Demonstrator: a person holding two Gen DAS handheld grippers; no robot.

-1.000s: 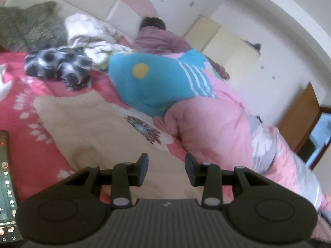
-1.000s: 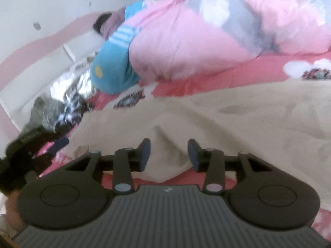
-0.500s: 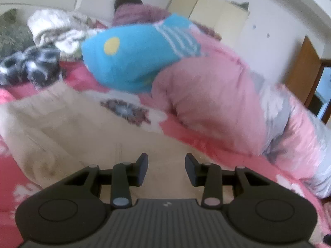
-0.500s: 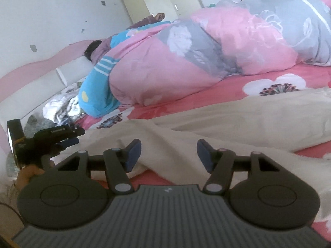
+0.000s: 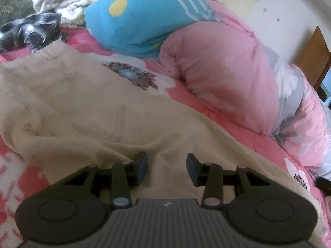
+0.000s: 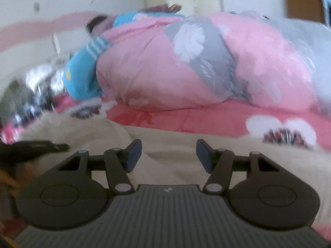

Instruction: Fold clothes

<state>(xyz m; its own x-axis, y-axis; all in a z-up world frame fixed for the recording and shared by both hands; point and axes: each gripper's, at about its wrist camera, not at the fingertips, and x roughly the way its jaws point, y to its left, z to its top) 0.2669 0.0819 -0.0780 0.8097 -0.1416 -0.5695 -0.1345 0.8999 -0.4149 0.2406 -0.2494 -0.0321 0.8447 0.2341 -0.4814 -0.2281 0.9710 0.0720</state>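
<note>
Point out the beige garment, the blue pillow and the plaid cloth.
beige garment (image 5: 86, 103), left wrist view, on its flat middle near the stitched seam.
blue pillow (image 5: 142, 20), left wrist view, on its plain blue face beside the yellow dot.
plaid cloth (image 5: 35, 29), left wrist view, on the crumpled checked folds.

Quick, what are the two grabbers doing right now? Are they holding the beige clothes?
Left gripper: open, holding nothing, over the beige garment.
Right gripper: open, jaws just narrowed a little, holding nothing.
</note>
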